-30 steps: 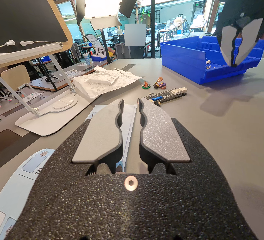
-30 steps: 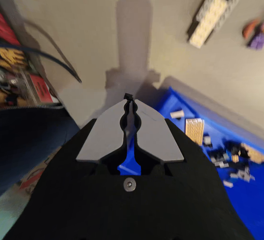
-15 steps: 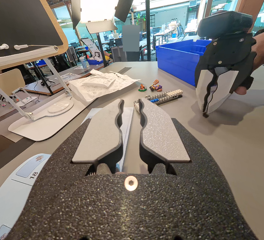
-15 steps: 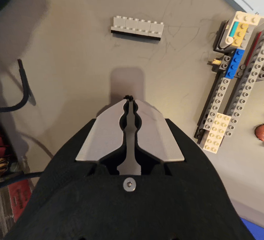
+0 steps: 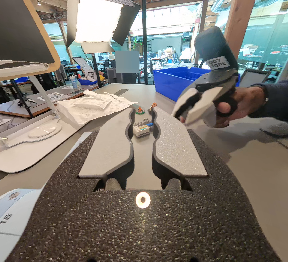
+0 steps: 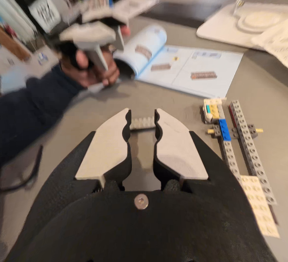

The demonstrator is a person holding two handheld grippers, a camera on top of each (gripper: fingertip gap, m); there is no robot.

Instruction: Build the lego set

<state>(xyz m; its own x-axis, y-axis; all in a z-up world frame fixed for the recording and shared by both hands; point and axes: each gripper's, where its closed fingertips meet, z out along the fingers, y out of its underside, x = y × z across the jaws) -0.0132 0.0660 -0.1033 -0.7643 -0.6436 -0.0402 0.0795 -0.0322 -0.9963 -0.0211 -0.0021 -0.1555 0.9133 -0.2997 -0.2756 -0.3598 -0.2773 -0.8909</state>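
A blue bin [image 5: 168,82] stood at the far side of the grey table [image 5: 233,168]. Crumpled white paper [image 5: 93,107] lay beside a white lamp base [image 5: 31,142]. A bright light panel [image 5: 96,12] hung above, and an open booklet [image 6: 194,70] lay flat near some toy bricks.

A white printed label [image 5: 217,64] is stuck on the black body of the right hand-held gripper [image 5: 181,118]. A pale blue booklet page [image 5: 10,217] at the near edge of the desk [image 5: 233,168] carries a printed number. The open booklet [image 6: 194,70] has small captions, too blurred to read.
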